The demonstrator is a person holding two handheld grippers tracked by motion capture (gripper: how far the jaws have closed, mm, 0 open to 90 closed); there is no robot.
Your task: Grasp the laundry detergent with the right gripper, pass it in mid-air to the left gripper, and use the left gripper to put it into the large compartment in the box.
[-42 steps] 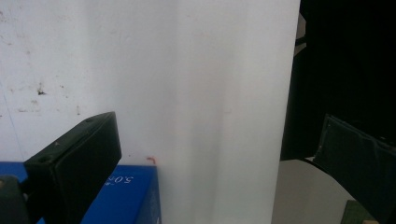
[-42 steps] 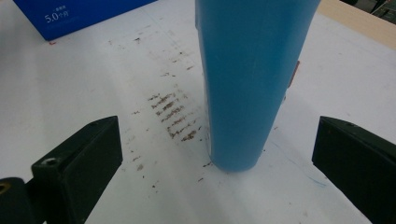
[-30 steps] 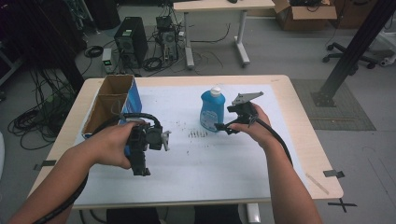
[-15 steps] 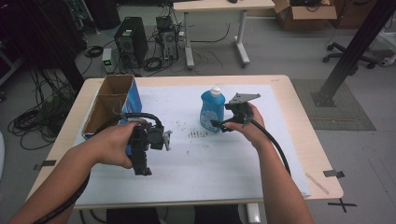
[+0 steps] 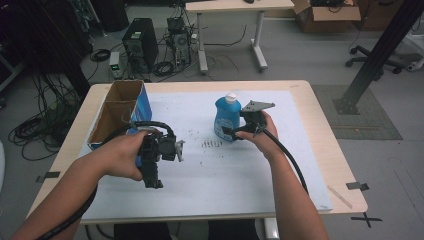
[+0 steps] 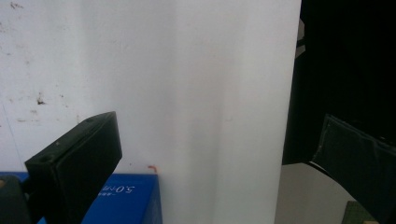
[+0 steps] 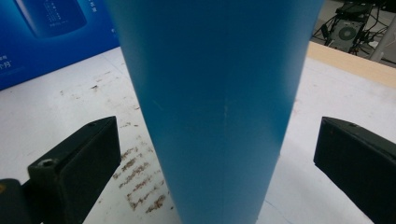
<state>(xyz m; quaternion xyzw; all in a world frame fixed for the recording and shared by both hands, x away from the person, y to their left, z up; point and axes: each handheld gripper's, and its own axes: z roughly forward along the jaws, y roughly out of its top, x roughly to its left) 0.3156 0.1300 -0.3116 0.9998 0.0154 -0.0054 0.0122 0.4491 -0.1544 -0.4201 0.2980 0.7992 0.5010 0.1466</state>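
Table [image 5: 320, 150]: a light wooden top, carrying everything listed here, with a white sheet [image 5: 230, 175] lying over most of it and reaching close to the near edge.

Cardboard box [image 5: 116, 111]: open-topped, blue on its outer side, sitting along the left edge of the white sheet toward the far left corner. Its blue face is showing in the right gripper view [image 7: 51, 37] and a corner of it in the left gripper view [image 6: 126, 200].

Blue bottle [image 5: 227, 119]: standing upright with a white cap, near the middle of the table toward its far edge. In the right gripper view its blue body [image 7: 215, 102] is rising between the two jaws, with a gap showing on either side.

Left gripper [image 5: 155, 184]: being held in the person's left hand [image 5: 120, 156] just beside the box, above the white sheet near the left edge. Its jaws are standing wide apart, gripping nothing.

Right gripper [image 5: 226, 133]: being held in the person's right hand [image 5: 262, 136] just right of the bottle. Its jaws are standing apart, straddling the bottle's lower body without pressing on it.

Dark smudges [image 5: 211, 144]: marking the sheet just in front of the bottle.
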